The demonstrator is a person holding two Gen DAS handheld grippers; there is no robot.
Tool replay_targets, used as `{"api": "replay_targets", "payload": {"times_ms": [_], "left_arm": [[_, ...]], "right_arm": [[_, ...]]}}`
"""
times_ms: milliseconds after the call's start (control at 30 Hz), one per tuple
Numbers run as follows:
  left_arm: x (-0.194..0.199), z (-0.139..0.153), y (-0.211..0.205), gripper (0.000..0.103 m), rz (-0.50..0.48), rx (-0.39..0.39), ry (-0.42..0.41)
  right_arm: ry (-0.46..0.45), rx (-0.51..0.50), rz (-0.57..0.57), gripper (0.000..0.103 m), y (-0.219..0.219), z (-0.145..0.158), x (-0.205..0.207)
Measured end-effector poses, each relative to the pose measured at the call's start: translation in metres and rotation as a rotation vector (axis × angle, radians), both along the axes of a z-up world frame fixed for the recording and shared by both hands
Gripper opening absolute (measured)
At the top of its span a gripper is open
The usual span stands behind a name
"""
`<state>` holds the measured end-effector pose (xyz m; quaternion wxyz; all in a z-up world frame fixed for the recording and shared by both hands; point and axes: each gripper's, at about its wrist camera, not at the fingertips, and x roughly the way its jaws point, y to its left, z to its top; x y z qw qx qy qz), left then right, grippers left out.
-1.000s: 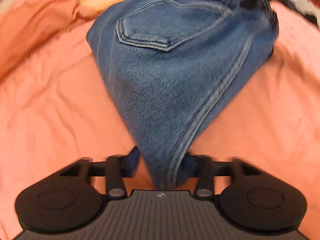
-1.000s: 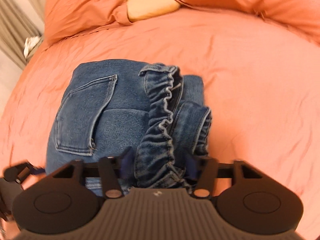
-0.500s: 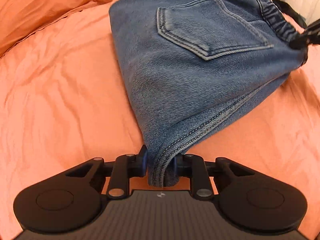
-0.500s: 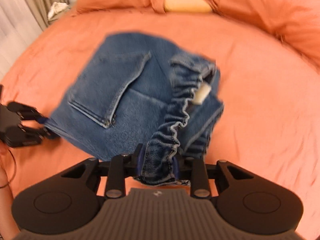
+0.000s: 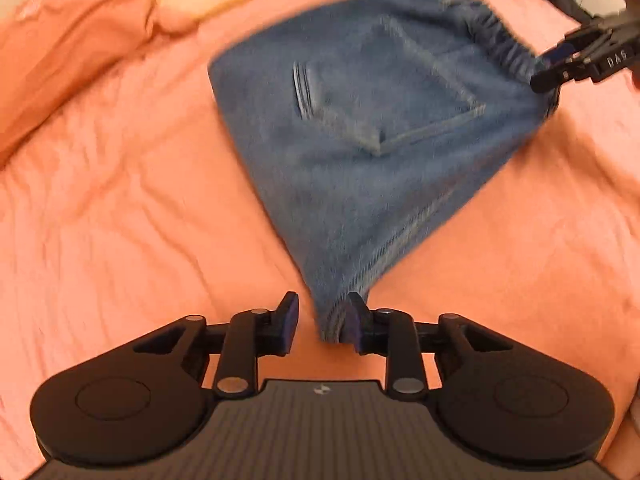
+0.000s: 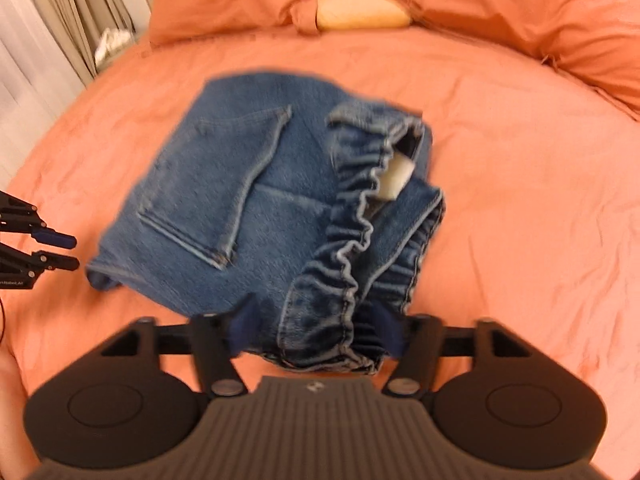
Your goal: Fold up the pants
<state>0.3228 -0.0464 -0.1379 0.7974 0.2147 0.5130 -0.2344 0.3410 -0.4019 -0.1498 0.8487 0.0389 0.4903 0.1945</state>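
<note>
- Folded blue denim pants (image 6: 256, 216) on orange bed (image 6: 520, 200) — soft, fairly heavy, floppy.
- Left claw (image 5: 322, 320) and right claw (image 6: 316, 330) opening, denim between them; regrip at elastic waistband (image 6: 352, 232).

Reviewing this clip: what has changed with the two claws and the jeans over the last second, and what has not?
Both claws were clamped on the jeans; now both are opening. The left claw has a gap at one pad, with the denim corner between its fingers. The right claw has spread wide around the gathered waistband. The jeans stay folded, pocket up, on the orange bedsheet; the pillows are unmoved.
</note>
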Motion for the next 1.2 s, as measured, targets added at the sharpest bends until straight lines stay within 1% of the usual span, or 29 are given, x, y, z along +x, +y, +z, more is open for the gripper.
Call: {"api": "replay_targets", "payload": {"times_ms": [67,100,133,200,267,367,400,433,500,567,600,667,700,733,767,800,833,867,900,967,1000,1033,1100,1133,1167,1200], "left_arm": [[0.008,0.013,-0.005,0.040,0.020,-0.018,-0.027],[0.016,0.014,-0.007,0.041,0.033,-0.028,-0.044],[0.025,0.018,-0.011,0.041,0.052,-0.042,-0.058],[0.049,0.018,-0.017,0.041,0.091,-0.083,-0.052],[0.065,0.018,-0.024,0.041,0.122,-0.113,-0.044],[0.087,0.011,-0.034,0.041,0.144,-0.131,-0.031],[0.095,0.009,-0.037,0.041,0.145,-0.131,-0.019],[0.102,0.005,-0.040,0.041,0.145,-0.128,-0.011],[0.108,-0.001,-0.044,0.041,0.143,-0.115,0.005],[0.112,-0.011,-0.048,0.041,0.128,-0.086,0.029],[0.112,-0.015,-0.049,0.039,0.119,-0.075,0.036],[0.113,-0.023,-0.049,0.036,0.106,-0.066,0.048],[0.114,-0.026,-0.049,0.030,0.100,-0.061,0.056],[0.115,-0.029,-0.050,0.027,0.088,-0.047,0.065],[0.115,-0.032,-0.051,0.026,0.075,-0.027,0.066],[0.114,-0.035,-0.052,0.026,0.061,-0.012,0.063],[0.113,-0.038,-0.052,0.026,0.049,-0.003,0.059],[0.112,-0.040,-0.053,0.026,0.045,0.001,0.059],[0.111,-0.042,-0.052,0.025,0.042,0.001,0.056],[0.108,-0.045,-0.052,0.023,0.033,0.008,0.044],[0.106,-0.046,-0.053,0.020,0.031,0.013,0.037],[0.104,-0.047,-0.052,0.018,0.031,0.012,0.027],[0.101,-0.046,-0.049,0.014,0.050,0.006,0.007],[0.100,-0.045,-0.047,0.013,0.064,-0.004,-0.002],[0.098,-0.044,-0.045,0.012,0.070,-0.010,-0.010],[0.096,-0.044,-0.043,0.011,0.075,-0.005,-0.016]], "right_arm": [[0.000,0.064,-0.070,0.077,-0.014,0.007,0.004],[0.012,0.106,-0.114,0.082,-0.022,0.009,0.009],[0.027,0.146,-0.155,0.084,-0.030,0.009,0.015],[0.066,0.219,-0.237,0.085,-0.045,0.003,0.028],[0.113,0.297,-0.319,0.086,-0.052,-0.008,0.044],[0.168,0.424,-0.398,0.088,-0.066,-0.026,0.062],[0.190,0.461,-0.415,0.091,-0.069,-0.033,0.067],[0.207,0.490,-0.429,0.091,-0.072,-0.040,0.071],[0.224,0.514,-0.456,0.091,-0.075,-0.051,0.081],[0.240,0.554,-0.451,0.091,-0.078,-0.061,0.088],[0.246,0.572,-0.443,0.090,-0.077,-0.064,0.091],[0.248,0.591,-0.413,0.084,-0.073,-0.069,0.097],[0.245,0.588,-0.399,0.077,-0.070,-0.070,0.098],[0.242,0.593,-0.380,0.062,-0.067,-0.069,0.100],[0.231,0.576,-0.372,0.059,-0.066,-0.067,0.099],[0.203,0.535,-0.349,0.049,-0.061,-0.061,0.100],[0.176,0.491,-0.327,0.041,-0.056,-0.056,0.101],[0.151,0.448,-0.302,0.037,-0.050,-0.049,0.101],[0.120,0.396,-0.275,0.029,-0.042,-0.041,0.101],[0.021,0.276,-0.181,0.026,-0.020,-0.018,0.097],[-0.022,0.240,-0.142,0.024,-0.010,-0.006,0.096],[-0.066,0.222,-0.113,0.023,-0.002,0.007,0.096],[-0.144,0.229,-0.069,0.022,0.009,0.031,0.097],[-0.168,0.224,-0.060,0.021,0.013,0.040,0.101],[-0.177,0.204,-0.058,0.021,0.016,0.045,0.108],[-0.164,0.179,-0.071,0.021,0.016,0.043,0.116]]}}
